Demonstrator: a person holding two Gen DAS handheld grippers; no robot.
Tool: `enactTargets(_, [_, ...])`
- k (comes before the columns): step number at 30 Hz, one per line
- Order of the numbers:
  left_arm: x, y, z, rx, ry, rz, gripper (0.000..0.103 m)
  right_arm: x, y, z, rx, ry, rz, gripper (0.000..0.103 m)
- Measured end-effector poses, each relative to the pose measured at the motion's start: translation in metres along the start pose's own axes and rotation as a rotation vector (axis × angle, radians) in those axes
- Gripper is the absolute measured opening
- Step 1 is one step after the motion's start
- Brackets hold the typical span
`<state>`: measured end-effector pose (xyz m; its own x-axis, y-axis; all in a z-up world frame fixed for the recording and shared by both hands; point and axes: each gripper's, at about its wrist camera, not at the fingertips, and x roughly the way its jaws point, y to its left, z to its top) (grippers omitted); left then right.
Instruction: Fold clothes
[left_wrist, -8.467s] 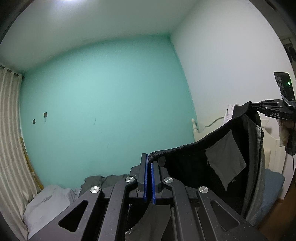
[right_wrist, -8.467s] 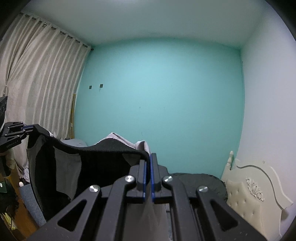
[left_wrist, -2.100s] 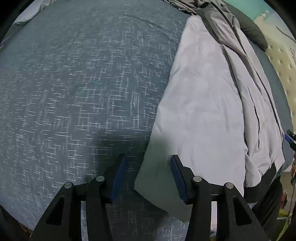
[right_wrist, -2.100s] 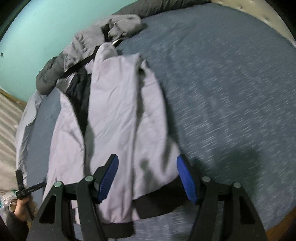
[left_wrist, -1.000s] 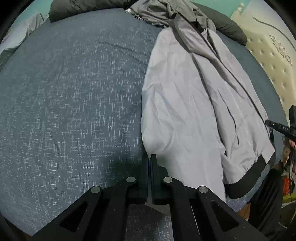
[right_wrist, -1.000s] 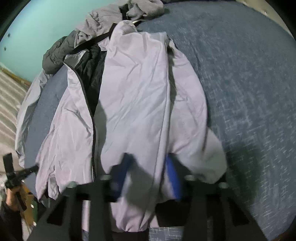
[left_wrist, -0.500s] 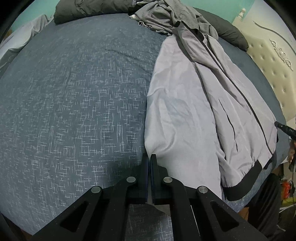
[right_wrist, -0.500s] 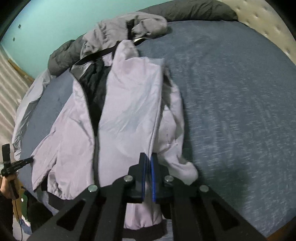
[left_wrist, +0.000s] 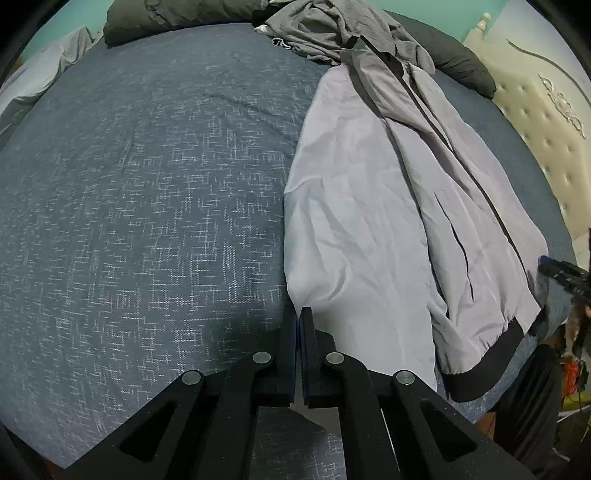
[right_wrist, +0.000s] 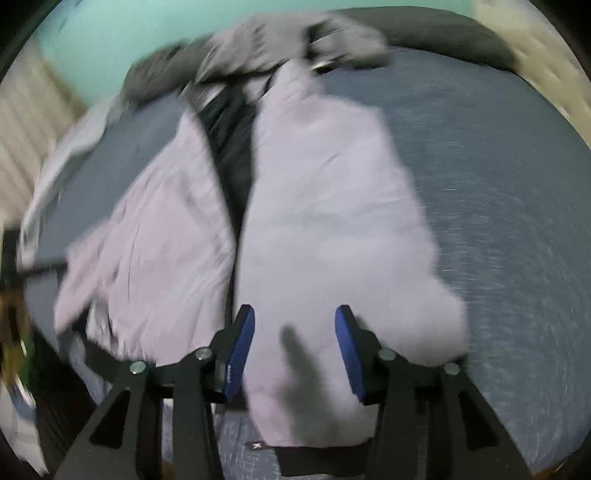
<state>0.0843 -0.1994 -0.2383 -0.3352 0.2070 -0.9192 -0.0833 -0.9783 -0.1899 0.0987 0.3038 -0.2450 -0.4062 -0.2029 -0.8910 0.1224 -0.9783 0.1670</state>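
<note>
Blue-grey bedding (left_wrist: 147, 203) fills most of both views, with a teal wall behind and a tufted headboard (left_wrist: 546, 122) to one side. Half a second ago the right gripper (right_wrist: 294, 350) was pinched shut at the jacket's near edge; now its jaws are opening and the fabric lies slack under them, no pad pressing on it. That reads as a release: the sleeve or side panel it carried looks laid over the body of the jacket (left_wrist: 369, 206), so one fold is probably done. In the blurred right view the pale cloth spreads between and beyond the blue pads (right_wrist: 243, 343), its dark hem nearest the camera. The left gripper (left_wrist: 298, 325) is shut, as it was a second ago, tips at the jacket's left edge; whether cloth is caught between them I cannot tell.
</note>
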Motion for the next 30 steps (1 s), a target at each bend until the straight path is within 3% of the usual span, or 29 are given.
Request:
enactTargets(3, [-0.002, 0.002, 0.001, 0.000, 0.001, -0.005, 0.001, 0.022, 0.012, -0.004, -0.030, 0.050, -0.046, 0.054])
enactTargets(7, [-0.002, 0.007, 0.002, -0.007, 0.005, -0.011, 0.001, 0.042, 0.004, -0.007, 0.024, 0.101, -0.037, 0.053])
enactTargets(8, [-0.002, 0.008, 0.002, -0.011, 0.006, -0.013, 0.001, 0.045, 0.001, -0.009, 0.041, 0.106, -0.024, 0.046])
enactTargets(9, [-0.001, 0.009, 0.002, -0.014, 0.008, -0.014, 0.001, 0.047, -0.002, -0.011, 0.059, 0.111, -0.010, 0.032])
enactTargets(12, [0.000, 0.011, 0.002, -0.016, 0.012, -0.013, 0.001, 0.050, -0.008, -0.015, 0.087, 0.106, 0.016, 0.009])
enactTargets(14, [0.001, 0.012, 0.001, -0.018, 0.014, -0.013, 0.001, 0.048, -0.010, -0.017, 0.088, 0.095, 0.025, 0.003])
enactTargets(23, [-0.001, 0.014, -0.001, -0.021, 0.016, -0.013, 0.001, 0.013, -0.022, -0.014, 0.090, -0.013, 0.066, 0.001])
enactTargets(30, [-0.001, 0.014, -0.004, -0.022, 0.017, -0.008, 0.001, -0.045, -0.051, 0.009, 0.117, -0.151, 0.047, 0.001])
